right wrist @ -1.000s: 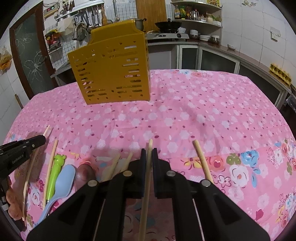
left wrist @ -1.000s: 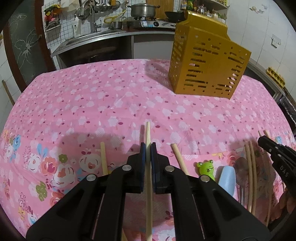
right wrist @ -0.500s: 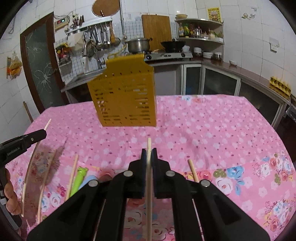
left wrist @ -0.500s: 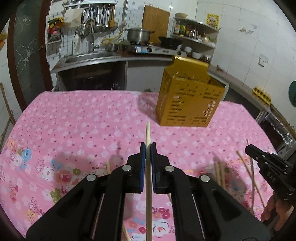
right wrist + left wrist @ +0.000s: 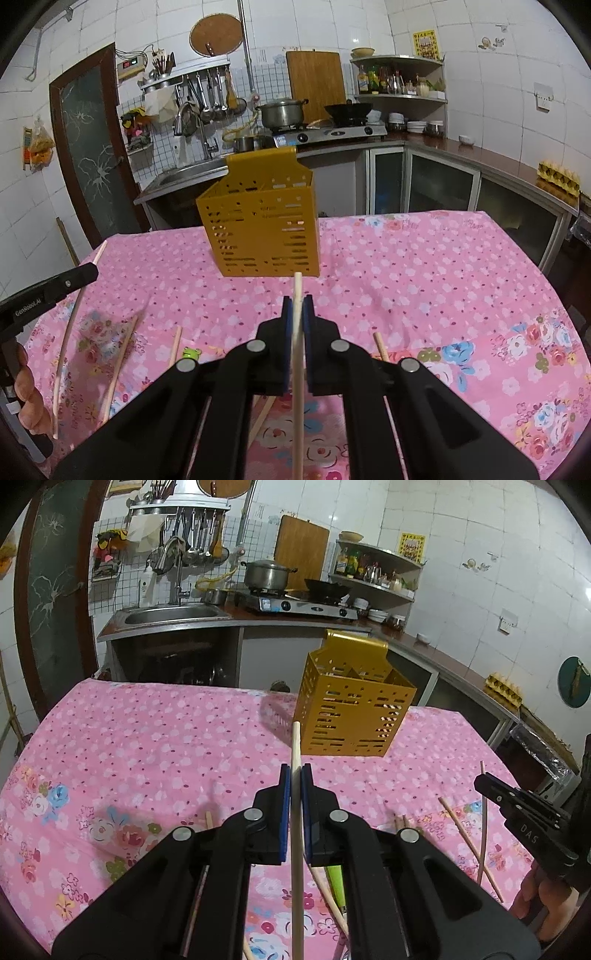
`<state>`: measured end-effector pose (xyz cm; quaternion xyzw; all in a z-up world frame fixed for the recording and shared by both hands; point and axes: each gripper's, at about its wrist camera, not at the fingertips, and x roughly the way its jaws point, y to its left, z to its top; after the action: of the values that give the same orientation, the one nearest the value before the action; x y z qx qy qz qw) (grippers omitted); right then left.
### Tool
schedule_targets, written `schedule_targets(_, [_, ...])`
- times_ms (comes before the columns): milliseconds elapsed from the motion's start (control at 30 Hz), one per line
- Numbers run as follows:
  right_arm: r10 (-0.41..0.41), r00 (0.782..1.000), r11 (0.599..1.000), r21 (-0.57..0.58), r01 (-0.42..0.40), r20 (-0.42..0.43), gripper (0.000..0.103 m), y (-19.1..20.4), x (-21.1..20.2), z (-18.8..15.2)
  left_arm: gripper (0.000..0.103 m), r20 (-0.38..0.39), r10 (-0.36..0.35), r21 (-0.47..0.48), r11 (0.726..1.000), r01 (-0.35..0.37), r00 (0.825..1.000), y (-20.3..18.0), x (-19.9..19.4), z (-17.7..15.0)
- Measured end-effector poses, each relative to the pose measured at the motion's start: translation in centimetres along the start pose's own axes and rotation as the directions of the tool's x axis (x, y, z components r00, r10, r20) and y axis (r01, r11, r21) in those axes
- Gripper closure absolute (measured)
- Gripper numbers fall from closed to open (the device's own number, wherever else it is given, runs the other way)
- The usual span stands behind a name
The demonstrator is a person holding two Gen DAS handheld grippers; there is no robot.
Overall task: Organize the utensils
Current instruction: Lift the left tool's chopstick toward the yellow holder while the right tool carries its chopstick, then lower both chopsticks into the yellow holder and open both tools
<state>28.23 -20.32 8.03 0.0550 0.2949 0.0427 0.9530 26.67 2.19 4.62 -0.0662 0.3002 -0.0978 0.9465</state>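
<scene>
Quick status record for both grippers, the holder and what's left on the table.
left gripper: shut on a wooden chopstick
right gripper: shut on a second chopstick
yellow utensil holder: upright on the table's far side, ahead of both grippers
pink floral tablecloth: covers the table
loose chopsticks: several lying on the cloth near the grippers
green frog-topped utensil: lying on the cloth

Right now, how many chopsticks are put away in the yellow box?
None that I can see: the box looks empty. Each gripper, left and right, pinches one chopstick. More chopsticks and a frog spoon wait on the table.
</scene>
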Motion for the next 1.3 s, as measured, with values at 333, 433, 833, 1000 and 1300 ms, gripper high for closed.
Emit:
schedule_targets(333, [0.005,1.0,1.0,-0.002,-0.005,0.016,0.097,0.3,-0.8,0.1,0.099,-0.01,0.007,0.002,1.0,-0.007,1.0,-0.3,0.0,-0.2])
schedule_targets(433, [0.005,1.0,1.0,-0.006,-0.005,0.021,0.097,0.3,-1.0,0.2,0.099,-0.007,0.006,0.006,1.0,-0.006,1.0,-0.3,-0.2,0.0])
schedule_targets(833, [0.003,0.996,1.0,0.006,-0.004,0.093,0.097,-0.8,-2.4,4.5,0.099,0.106,0.001,0.079,0.997,-0.009,0.994,-2.4,-2.2,3.8])
schedule_targets(1000, [-0.002,0.99,1.0,-0.008,0.003,0.144,0.097,-0.7,-2.5,7.0,0.099,0.163,-0.003,0.1,0.995,-0.014,0.987,-3.4,-2.4,6.2])
schedule_targets(1300, [0.018,0.949,1.0,-0.004,-0.018,0.314,0.097,-0.7,-2.3,15.7,0.099,0.327,-0.055,0.099,0.995,0.023,0.943,-5.6,-1.4,14.2])
